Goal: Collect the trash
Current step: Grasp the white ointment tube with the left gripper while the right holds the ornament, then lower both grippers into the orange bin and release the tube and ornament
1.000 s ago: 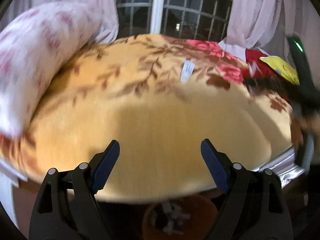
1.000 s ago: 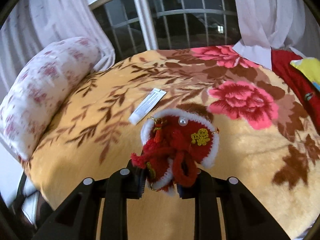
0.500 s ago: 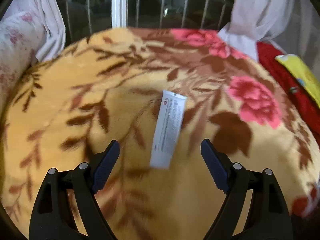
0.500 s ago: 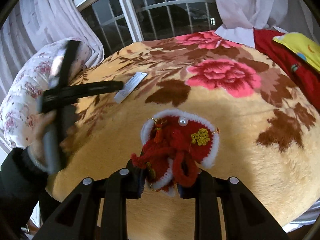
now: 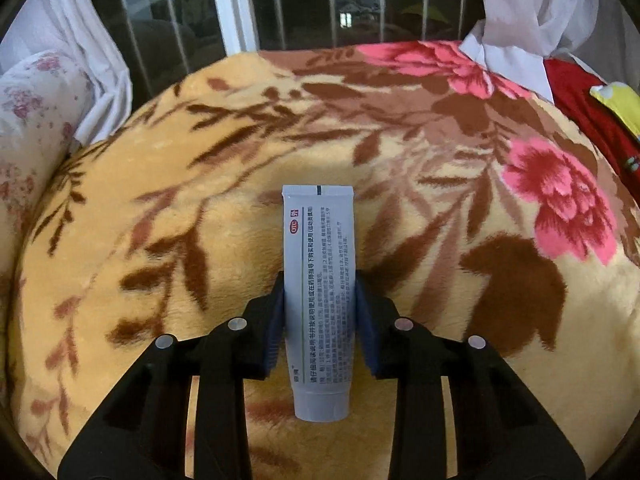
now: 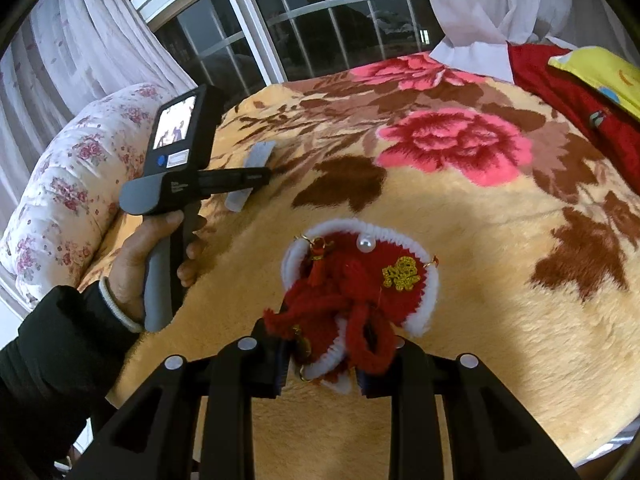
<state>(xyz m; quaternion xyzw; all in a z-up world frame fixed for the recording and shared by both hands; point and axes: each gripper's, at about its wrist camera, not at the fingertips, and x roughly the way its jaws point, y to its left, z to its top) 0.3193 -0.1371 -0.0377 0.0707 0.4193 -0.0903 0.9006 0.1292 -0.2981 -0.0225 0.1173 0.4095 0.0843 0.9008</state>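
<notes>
A white tube (image 5: pixel 318 240) with printed text lies lengthwise on the floral yellow blanket (image 5: pixel 180 220). My left gripper (image 5: pixel 319 294) straddles it and its jaws are closing, the blue pads (image 5: pixel 276 320) touching both sides of the tube. In the right wrist view the same left gripper (image 6: pixel 262 174), held by a hand (image 6: pixel 136 264), reaches onto the tube (image 6: pixel 262 154). My right gripper (image 6: pixel 320 348) is shut on a red and white knitted ornament (image 6: pixel 368 276) with a pearl and a gold charm, held just above the blanket.
A flowered white pillow (image 6: pixel 72 184) lies along the bed's left side. Red cloth (image 6: pixel 560 80) and a yellow item (image 6: pixel 600 68) sit at the far right. Behind the bed are a barred window (image 5: pixel 300 4) and curtains (image 6: pixel 480 8).
The left gripper swept from the bed's edge to the tube, and its jaws came from wide apart in onto the tube's sides. The right gripper kept hold of the ornament and barely shifted.
</notes>
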